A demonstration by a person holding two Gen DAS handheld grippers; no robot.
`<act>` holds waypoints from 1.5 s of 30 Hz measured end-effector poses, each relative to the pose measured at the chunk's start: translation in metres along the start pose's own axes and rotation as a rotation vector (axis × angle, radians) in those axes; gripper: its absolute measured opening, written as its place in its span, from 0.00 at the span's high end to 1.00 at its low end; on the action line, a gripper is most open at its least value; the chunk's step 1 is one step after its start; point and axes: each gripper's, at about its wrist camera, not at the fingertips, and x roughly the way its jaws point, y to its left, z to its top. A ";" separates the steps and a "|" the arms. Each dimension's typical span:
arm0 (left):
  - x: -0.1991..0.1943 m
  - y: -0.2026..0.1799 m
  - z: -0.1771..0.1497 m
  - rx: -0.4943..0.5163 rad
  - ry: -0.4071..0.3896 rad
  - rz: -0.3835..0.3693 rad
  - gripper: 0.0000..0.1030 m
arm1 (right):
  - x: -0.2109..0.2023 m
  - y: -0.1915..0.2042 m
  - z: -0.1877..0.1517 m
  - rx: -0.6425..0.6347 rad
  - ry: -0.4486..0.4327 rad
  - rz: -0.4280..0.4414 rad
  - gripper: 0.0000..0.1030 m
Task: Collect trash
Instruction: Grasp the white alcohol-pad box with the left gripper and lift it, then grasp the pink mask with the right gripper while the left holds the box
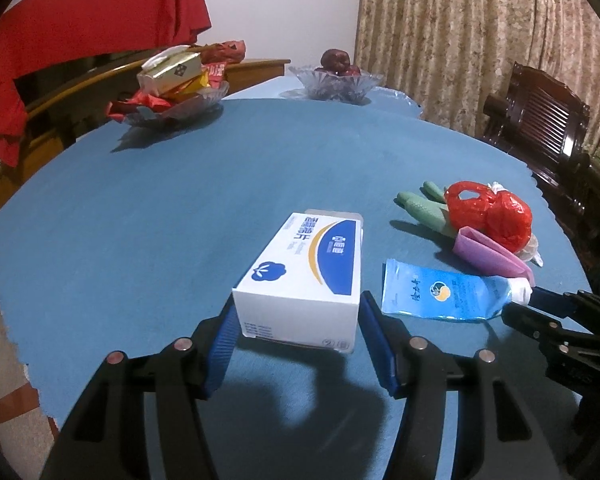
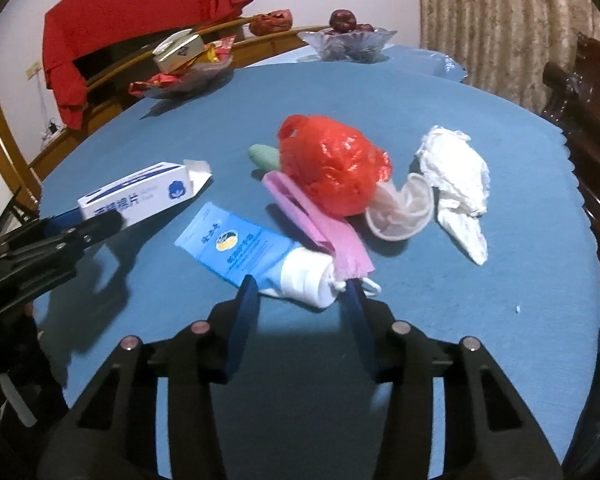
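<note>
A white and blue carton lies on the blue table; my left gripper is open with its blue fingers on either side of the carton's near end. The carton also shows in the right wrist view. A blue and white tube lies in front of my right gripper, which is open around its white cap end. Behind the tube lie a pink folded piece, a crumpled red plastic bag, a green glove, a clear cup and crumpled white paper.
A glass dish of snack packets and a glass bowl of dark fruit stand at the table's far side. A dark wooden chair is at the right. Wooden furniture with red cloth stands behind.
</note>
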 end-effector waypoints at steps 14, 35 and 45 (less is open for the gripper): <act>-0.003 0.010 -0.010 -0.003 0.015 0.026 0.44 | -0.019 0.001 -0.001 0.001 -0.028 0.011 0.58; 0.026 -0.016 0.002 0.027 0.070 -0.015 0.26 | 0.007 -0.025 0.024 0.065 -0.014 0.019 0.86; 0.023 -0.020 0.004 0.019 0.043 -0.032 0.44 | -0.019 -0.028 0.019 0.063 -0.057 0.016 0.97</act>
